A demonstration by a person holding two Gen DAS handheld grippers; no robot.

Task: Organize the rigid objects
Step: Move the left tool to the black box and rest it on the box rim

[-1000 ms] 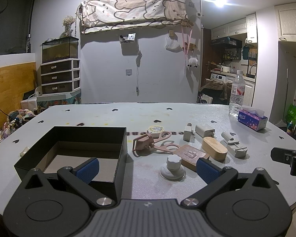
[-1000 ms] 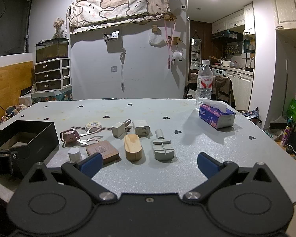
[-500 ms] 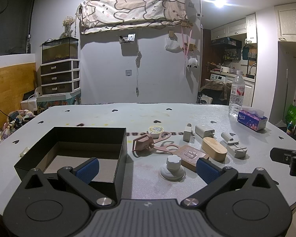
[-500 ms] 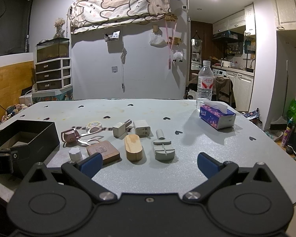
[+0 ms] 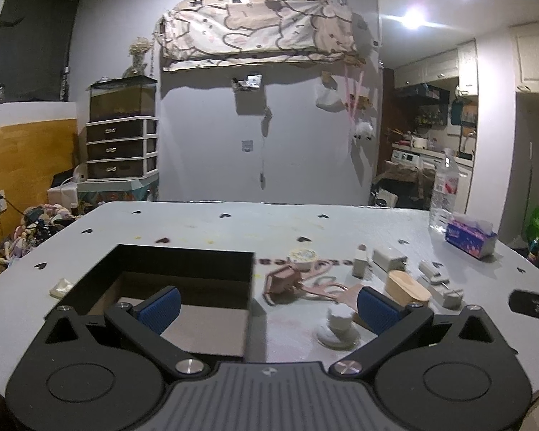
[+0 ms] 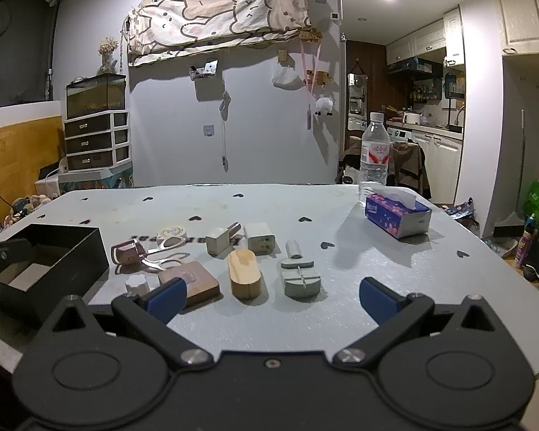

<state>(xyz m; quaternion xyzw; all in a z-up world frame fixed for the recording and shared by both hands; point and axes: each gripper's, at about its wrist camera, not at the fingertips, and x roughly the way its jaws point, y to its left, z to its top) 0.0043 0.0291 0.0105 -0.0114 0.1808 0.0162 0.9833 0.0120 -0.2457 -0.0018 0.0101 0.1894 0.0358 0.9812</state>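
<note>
An open black box point(image 5: 183, 265) point(image 6: 79, 251) sits at the table's left. Right of it lie several small items: a white suction knob point(image 5: 337, 323) point(image 6: 136, 283), a brown square block point(image 6: 190, 282), a wooden oval point(image 6: 244, 273) point(image 5: 406, 285), a grey clip piece point(image 6: 300, 280), a white charger point(image 6: 260, 239), pink scissors point(image 5: 319, 283) and a tape roll point(image 5: 303, 255). My left gripper point(image 5: 267, 305) is open, one finger over the box, the other near the knob. My right gripper point(image 6: 271, 296) hangs open just before the wooden oval and grey piece, holding nothing.
A tissue box point(image 6: 397, 213) and a water bottle point(image 6: 375, 154) stand at the back right of the grey table point(image 6: 395, 269). A small white scrap point(image 5: 61, 287) lies left of the box. Drawers and a fish tank stand by the far wall.
Both grippers have moved forward and slightly higher over the table; the items now sit closer to the fingers. Nothing was picked up.
</note>
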